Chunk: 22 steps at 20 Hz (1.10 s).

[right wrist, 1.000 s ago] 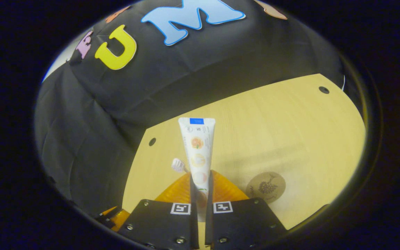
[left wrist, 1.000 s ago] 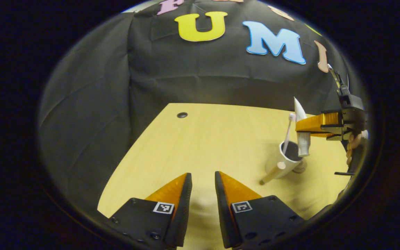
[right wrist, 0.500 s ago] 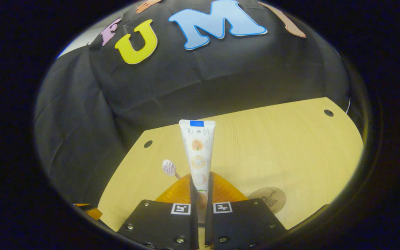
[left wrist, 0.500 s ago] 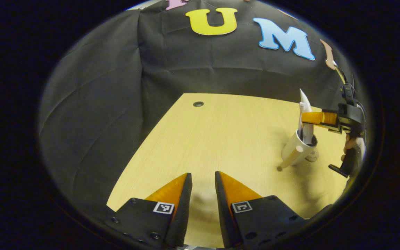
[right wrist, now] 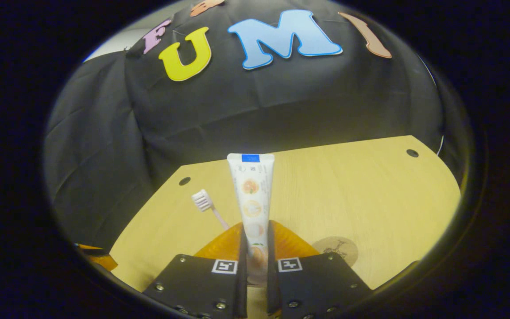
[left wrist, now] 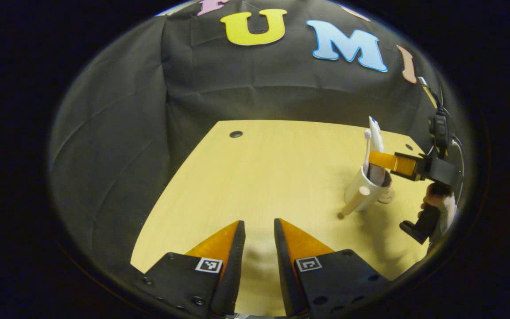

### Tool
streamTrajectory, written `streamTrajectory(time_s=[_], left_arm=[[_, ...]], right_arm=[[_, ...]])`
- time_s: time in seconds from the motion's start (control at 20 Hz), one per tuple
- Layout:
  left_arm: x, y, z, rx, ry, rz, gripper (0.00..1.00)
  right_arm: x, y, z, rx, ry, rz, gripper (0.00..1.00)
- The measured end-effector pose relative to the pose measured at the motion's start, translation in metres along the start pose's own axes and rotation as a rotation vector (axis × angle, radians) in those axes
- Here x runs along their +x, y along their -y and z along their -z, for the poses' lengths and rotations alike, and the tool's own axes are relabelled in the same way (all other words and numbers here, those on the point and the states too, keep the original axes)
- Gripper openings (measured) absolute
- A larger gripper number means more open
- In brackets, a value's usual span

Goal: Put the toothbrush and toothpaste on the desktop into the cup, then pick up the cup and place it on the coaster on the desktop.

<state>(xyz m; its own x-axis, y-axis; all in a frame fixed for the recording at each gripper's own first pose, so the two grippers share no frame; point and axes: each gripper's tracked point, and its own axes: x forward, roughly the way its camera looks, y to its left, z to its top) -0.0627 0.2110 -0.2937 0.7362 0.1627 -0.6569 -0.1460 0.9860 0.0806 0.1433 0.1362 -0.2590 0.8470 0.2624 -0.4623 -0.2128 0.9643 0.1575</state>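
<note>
A white cup [left wrist: 361,195] with a stick-like handle stands at the table's right side in the left gripper view. A toothbrush [left wrist: 367,148] stands in it, head up. Beside the brush the toothpaste tube [left wrist: 374,135] is upright with its lower end inside the cup. My right gripper [left wrist: 381,159] is shut on the tube just above the rim. In the right gripper view the tube [right wrist: 250,190] rises between my right gripper's [right wrist: 254,228] fingers, the brush head [right wrist: 202,200] to its left. My fingers hide the cup there. My left gripper [left wrist: 258,228] hovers open over the near table, nothing between its fingers.
A round brown coaster [right wrist: 335,249] lies on the wooden table [right wrist: 370,190] just right of the cup; its edge [left wrist: 388,197] peeks out beside the cup in the left gripper view. Small holes [left wrist: 236,134] mark the table's far corners. A hand [left wrist: 441,206] holds the right gripper.
The right gripper has lowered the toothpaste tube, whose lower end now sits inside the cup beside the toothbrush. The left gripper has hardly moved and stays open.
</note>
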Motion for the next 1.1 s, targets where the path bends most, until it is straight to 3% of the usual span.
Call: streamTrajectory(time_s=[0.15,0.4,0.45,0.5,0.65,0.7,0.75,0.8,1.05,1.1], left_arm=[[0.000,0.018,-0.008,0.015,0.014,0.031,0.52],[0.000,0.038,-0.022,0.044,0.035,0.071,0.52],[0.000,0.042,-0.024,0.049,0.037,0.079,0.52],[0.002,0.046,-0.026,0.054,0.038,0.091,0.53],[0.006,0.067,-0.035,0.079,0.043,0.147,0.53],[0.009,0.072,-0.039,0.088,0.048,0.166,0.39],[0.011,0.079,-0.043,0.098,0.048,0.190,0.39],[0.012,0.088,-0.044,0.107,0.045,0.219,0.47],[0.021,0.135,-0.058,0.205,0.015,0.401,0.48],[0.022,0.142,-0.059,0.238,0.001,0.433,0.60]], right_arm=[[-0.007,0.000,0.009,-0.018,-0.029,0.001,0.27],[-0.022,-0.004,0.020,0.002,-0.050,-0.035,0.30],[-0.022,-0.012,0.020,0.008,-0.055,-0.052,0.46],[-0.025,-0.012,0.020,0.006,-0.057,-0.056,0.51],[-0.036,-0.008,0.019,-0.015,-0.054,-0.049,0.54],[-0.041,-0.007,0.017,-0.013,-0.048,-0.054,0.55],[-0.047,-0.007,0.014,-0.005,-0.038,-0.058,0.52],[-0.053,-0.005,0.009,0.003,-0.027,-0.060,0.55],[-0.091,0.019,-0.017,0.048,0.036,-0.042,0.55],[-0.097,0.026,-0.021,0.057,0.045,-0.030,0.54]])
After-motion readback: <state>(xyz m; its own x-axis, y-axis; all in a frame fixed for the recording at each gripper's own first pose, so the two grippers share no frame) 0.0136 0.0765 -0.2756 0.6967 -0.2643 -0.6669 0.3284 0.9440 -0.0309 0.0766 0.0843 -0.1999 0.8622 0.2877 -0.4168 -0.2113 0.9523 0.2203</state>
